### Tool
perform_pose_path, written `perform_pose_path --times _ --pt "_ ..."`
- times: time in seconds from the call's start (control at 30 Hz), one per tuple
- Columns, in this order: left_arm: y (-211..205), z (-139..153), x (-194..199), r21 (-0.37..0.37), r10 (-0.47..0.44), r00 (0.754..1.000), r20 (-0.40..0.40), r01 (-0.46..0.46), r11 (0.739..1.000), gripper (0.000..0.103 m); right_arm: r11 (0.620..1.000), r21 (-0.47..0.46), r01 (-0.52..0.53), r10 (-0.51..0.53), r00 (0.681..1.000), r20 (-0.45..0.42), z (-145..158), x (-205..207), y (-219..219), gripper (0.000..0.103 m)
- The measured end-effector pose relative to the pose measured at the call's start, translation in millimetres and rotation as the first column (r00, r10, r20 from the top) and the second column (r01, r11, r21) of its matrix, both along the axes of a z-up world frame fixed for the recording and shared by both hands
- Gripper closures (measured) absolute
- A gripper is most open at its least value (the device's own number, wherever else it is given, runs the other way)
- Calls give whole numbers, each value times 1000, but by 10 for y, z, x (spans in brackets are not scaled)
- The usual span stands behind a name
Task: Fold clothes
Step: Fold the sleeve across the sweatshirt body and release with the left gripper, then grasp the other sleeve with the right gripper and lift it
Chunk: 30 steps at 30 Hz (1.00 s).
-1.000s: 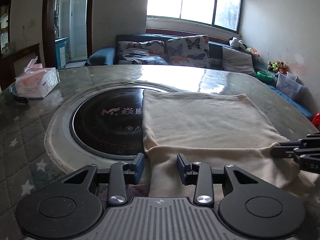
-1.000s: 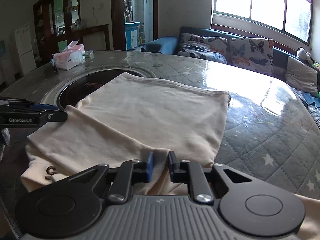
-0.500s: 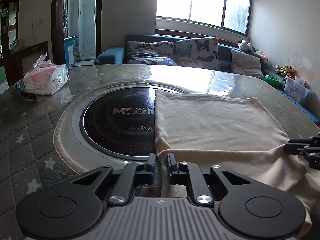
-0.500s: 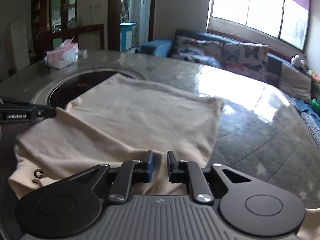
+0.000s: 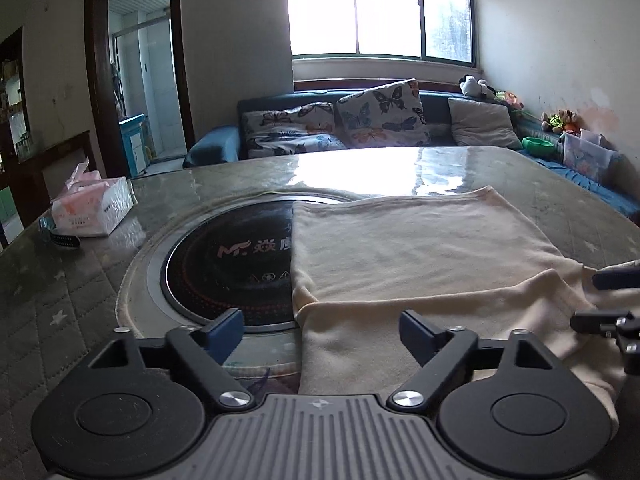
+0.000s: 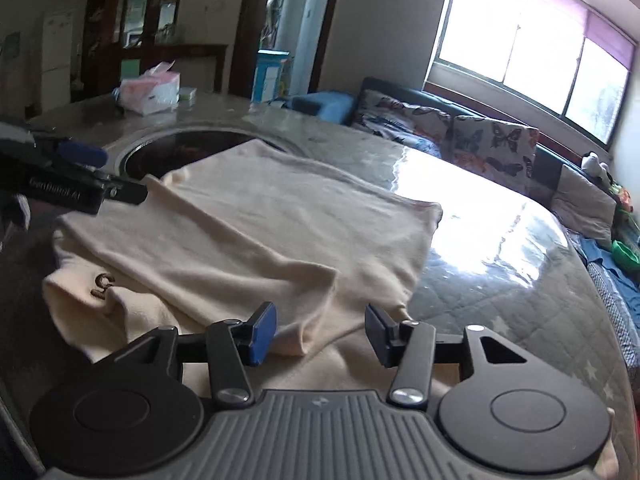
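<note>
Counter (image 5: 72,300): cream garment (image 5: 420,248) folded, partly over induction hob (image 5: 228,264) | left gripper (image 5: 320,330), right gripper (image 6: 320,328): just opened, gripping nothing | right view only: brown emblem (image 6: 102,284)

garment (image 5: 404,248) on table (image 5: 72,300), tissue box (image 5: 94,210) far left

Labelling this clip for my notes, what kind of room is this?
Most likely a home living and dining room: a sofa with butterfly cushions under the window, a table with a built-in cooktop, a tissue pack.
</note>
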State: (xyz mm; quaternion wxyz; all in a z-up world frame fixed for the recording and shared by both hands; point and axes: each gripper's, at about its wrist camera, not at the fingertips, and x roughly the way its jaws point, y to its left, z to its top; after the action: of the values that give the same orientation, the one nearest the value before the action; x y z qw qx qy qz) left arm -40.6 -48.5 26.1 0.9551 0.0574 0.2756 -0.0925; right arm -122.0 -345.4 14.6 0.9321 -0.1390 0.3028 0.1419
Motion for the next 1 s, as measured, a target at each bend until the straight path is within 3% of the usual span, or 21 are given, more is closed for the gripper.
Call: perform_pose_path --times 0.1,0.17,0.3,0.47,0.6,0.8,0.93,1.0 --pt "-60 9 -9 1 0 1000 2 0 1000 10 1000 -11 -3 3 1000 -1 -69 -14 -1 51" --pt "-93 40 -44 -5 -17 1000 13 17 1000 1 1000 8 5 -5 1000 3 -33 -30 -30 47" --pt "-219 109 -115 -6 -62 998 20 62 998 0 998 34 48 -50 998 34 79 -121 -181 44" --pt "-482 129 -182 4 -116 993 10 116 993 0 981 28 190 -191 980 55 122 -221 -545 40" --pt "-748 144 -228 20 -160 987 9 160 987 0 938 30 344 -346 937 48 82 -286 -970 40" --pt "-1147 120 -279 72 -215 977 -2 214 974 0 837 55 544 -546 837 28 -30 -439 -1578 40" --pt "-1342 73 -279 92 -218 976 -17 219 971 0 775 108 623 -625 781 -18 -119 -516 -1896 41" --pt "-1425 52 -266 98 -212 977 -24 213 972 0 756 151 636 -637 769 -49 -156 -535 -2003 44"
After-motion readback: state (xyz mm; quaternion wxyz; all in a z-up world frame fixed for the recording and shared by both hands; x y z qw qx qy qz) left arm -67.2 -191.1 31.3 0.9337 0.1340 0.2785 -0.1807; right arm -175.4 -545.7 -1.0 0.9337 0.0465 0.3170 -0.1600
